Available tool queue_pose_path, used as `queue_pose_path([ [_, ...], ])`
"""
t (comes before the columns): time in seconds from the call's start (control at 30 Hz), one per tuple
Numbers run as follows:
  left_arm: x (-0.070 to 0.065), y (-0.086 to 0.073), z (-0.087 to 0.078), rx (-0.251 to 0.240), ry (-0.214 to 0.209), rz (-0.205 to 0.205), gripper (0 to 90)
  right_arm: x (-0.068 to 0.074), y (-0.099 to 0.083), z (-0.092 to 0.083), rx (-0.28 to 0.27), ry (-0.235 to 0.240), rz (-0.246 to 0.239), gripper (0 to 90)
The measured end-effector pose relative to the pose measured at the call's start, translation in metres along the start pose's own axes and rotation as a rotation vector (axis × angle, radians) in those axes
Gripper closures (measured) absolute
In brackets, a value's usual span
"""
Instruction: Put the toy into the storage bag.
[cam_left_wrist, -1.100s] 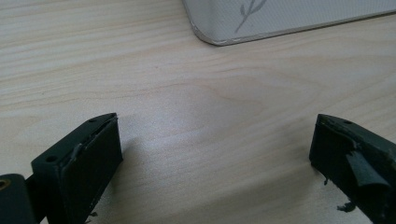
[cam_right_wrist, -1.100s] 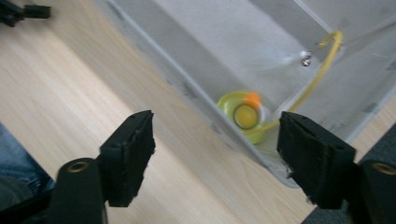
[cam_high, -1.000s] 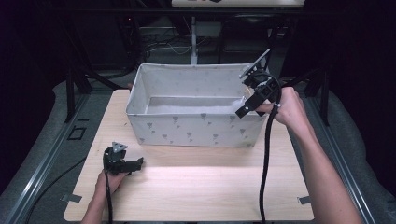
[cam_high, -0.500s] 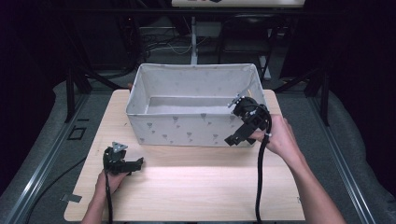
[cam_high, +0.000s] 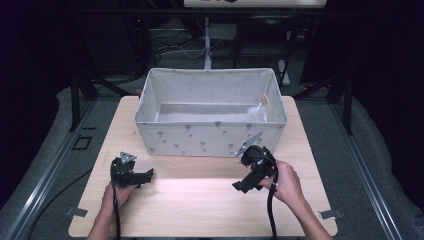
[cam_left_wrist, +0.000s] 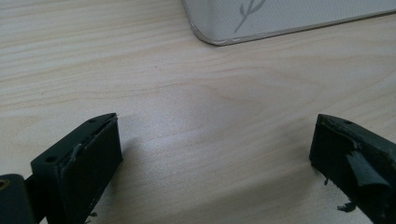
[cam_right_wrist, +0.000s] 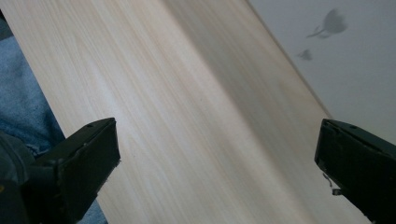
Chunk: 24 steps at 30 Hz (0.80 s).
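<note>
Both tongs (cam_high: 146, 175) (cam_high: 239, 186) gape just before the fabric bin (cam_high: 210, 137).

The left hand (cam_high: 116, 192) is holding the left gripper (cam_high: 145, 175) low and level, its jaws standing wide apart with nothing between them. The right hand (cam_high: 286, 182) is gripping the right gripper (cam_high: 240, 186), which is tilting downward and toward the left gripper; its jaws have just been opening and are gaping wide, empty. Both forearms are reaching in from below.
</note>
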<state>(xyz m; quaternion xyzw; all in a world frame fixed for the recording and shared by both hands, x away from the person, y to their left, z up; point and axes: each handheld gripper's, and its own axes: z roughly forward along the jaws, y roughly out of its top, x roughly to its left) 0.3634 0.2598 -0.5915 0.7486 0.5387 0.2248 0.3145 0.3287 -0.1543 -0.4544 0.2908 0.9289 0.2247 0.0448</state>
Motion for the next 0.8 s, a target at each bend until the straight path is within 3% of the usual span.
queue_pose_path([
  [0.3, 0.000, 0.000, 0.000, -0.002, 0.000, -0.003, 2.2, 0.005, -0.029, 0.032, 0.019, -0.011, 0.016, 0.0],
  [0.47, 0.000, 0.000, 0.000, -0.002, 0.000, -0.003, 2.2, 0.008, -0.043, 0.047, -0.003, -0.054, 0.019, 0.1],
  [0.6, 0.000, 0.000, 0.000, -0.002, 0.000, -0.003, 2.2, 0.009, -0.056, 0.062, -0.033, -0.059, 0.041, 0.2],
  [0.7, 0.000, 0.000, 0.000, -0.002, 0.000, -0.004, 2.2, 0.010, -0.058, 0.065, -0.006, -0.071, 0.026, 0.1],
  [0.8, 0.000, 0.000, 0.000, -0.002, 0.000, -0.003, 2.0, 0.007, -0.065, 0.066, -0.024, -0.064, 0.038, 0.6],
])
